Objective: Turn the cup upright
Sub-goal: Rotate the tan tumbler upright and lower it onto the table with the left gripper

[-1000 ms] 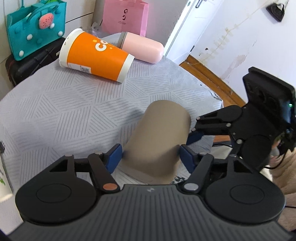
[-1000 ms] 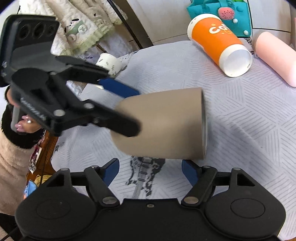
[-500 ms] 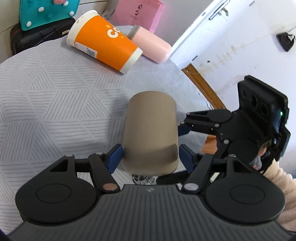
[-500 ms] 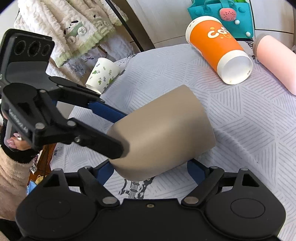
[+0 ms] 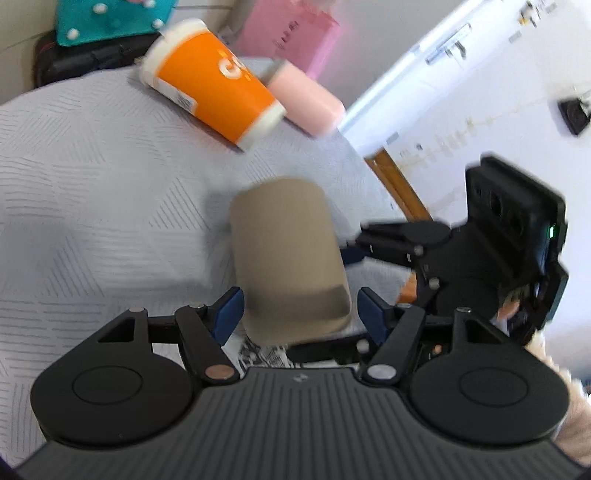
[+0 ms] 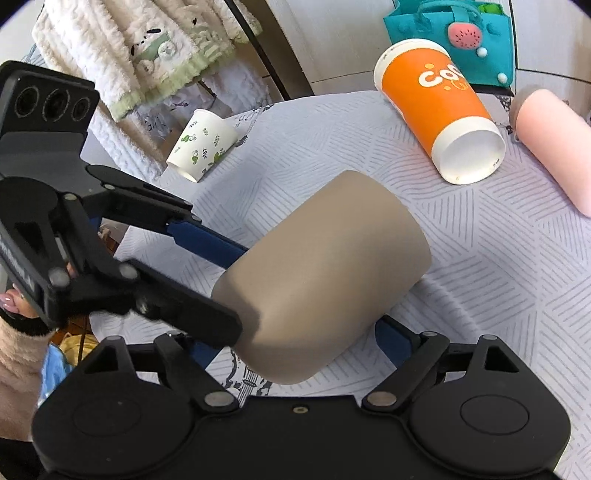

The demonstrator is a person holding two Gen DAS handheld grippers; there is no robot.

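Observation:
A plain tan cup (image 5: pixel 284 254) is held tilted above the grey patterned tablecloth (image 5: pixel 92 184), its closed base toward the cameras and its far end near the cloth. My left gripper (image 5: pixel 299 310) is shut on the cup near its base, blue pads on both sides. In the right wrist view the cup (image 6: pixel 325 280) fills the centre, with the left gripper's fingers (image 6: pixel 199 240) clamped on its left part. My right gripper (image 6: pixel 295 347) is open, its pads spread either side of the cup's base without clamping it.
An orange paper cup (image 6: pixel 439 122) lies on its side at the back of the table beside a pink bottle (image 6: pixel 554 144). A small white leaf-print cup (image 6: pixel 201 146) lies at the table's left edge. A teal bag (image 6: pixel 450 33) stands behind. A pink bag (image 5: pixel 291 33) is behind too.
The left gripper has turned the tan cup from lying horizontal to tilted, base raised toward the cameras. The right gripper has closed in around the cup's base.

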